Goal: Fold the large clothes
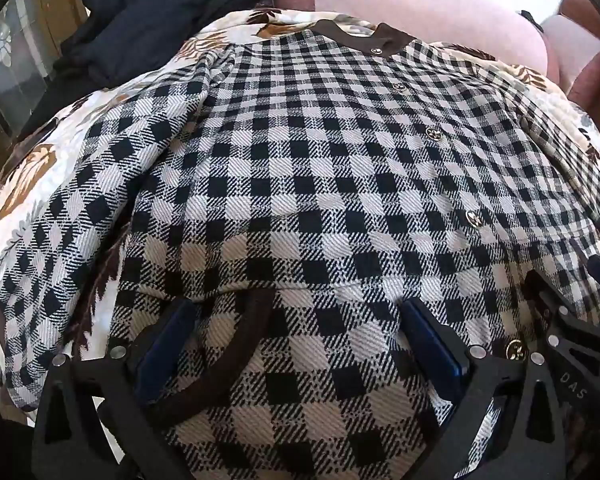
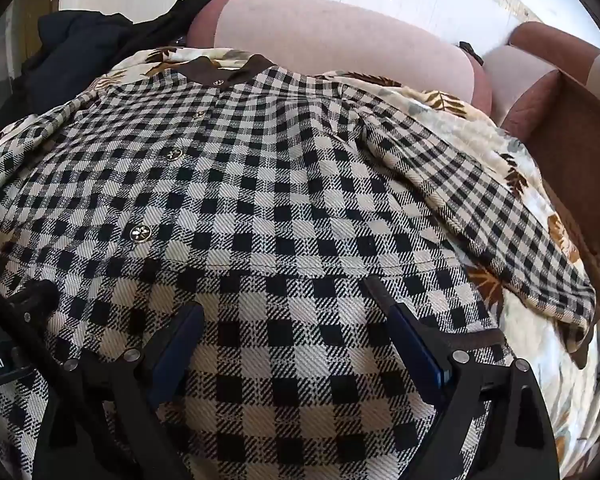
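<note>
A pink and brown sofa (image 2: 340, 32) carried a leaf-printed blanket (image 2: 540, 280) across its seat, and on that blanket lay the checked jacket (image 1: 320, 168), spread flat with its front up, brown collar (image 1: 364, 38) toward the backrest and sleeves lying along its sides. A dark garment (image 1: 140, 20) was heaped at the far left end of the seat, beside the jacket's shoulder. The left gripper (image 1: 296, 316) hung tilted downward over the hem near a curved brown pocket trim (image 1: 228, 344), its jaws spread wide and released, with nothing pinched. The right gripper (image 2: 288, 312) hovered likewise over the hem, released and wide. Small gold buttons (image 1: 434, 133) ran down the front.
</note>
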Motion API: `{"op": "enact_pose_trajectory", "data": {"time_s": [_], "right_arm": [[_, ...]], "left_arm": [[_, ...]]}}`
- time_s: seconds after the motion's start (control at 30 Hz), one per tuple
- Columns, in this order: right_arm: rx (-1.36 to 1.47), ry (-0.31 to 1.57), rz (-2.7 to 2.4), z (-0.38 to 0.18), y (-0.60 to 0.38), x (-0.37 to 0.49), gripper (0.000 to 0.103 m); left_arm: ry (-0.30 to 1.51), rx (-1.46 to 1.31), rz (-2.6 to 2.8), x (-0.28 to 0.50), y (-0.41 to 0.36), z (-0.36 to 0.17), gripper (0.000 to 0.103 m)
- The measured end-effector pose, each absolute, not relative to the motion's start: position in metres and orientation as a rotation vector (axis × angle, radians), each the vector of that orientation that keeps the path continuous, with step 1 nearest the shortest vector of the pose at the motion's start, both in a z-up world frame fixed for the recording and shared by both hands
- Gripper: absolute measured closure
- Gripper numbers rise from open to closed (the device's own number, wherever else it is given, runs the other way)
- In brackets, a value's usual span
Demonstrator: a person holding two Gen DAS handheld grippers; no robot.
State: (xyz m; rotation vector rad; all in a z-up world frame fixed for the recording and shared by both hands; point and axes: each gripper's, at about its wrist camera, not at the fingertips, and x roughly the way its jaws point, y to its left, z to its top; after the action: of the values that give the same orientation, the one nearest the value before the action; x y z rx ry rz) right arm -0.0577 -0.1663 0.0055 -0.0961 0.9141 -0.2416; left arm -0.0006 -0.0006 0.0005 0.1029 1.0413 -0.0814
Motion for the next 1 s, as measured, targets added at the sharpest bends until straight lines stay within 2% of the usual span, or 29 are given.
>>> {"op": "enact_pose_trajectory", "data": {"time_s": [0.27,1.0], "right_arm": [[0.023,0.975,-0.23,-0.007,-0.182,-0.054,0.004],[0.071,0.995,-0.241,-0.002,-0.179,-0.055,0.001]], "left_arm": [[1.057,0.11,-0.107,-0.003,-0.002,0.005,0.001],[0.983,0.125,-0.121,-0.008,0.005,0.011,0.0]]}}
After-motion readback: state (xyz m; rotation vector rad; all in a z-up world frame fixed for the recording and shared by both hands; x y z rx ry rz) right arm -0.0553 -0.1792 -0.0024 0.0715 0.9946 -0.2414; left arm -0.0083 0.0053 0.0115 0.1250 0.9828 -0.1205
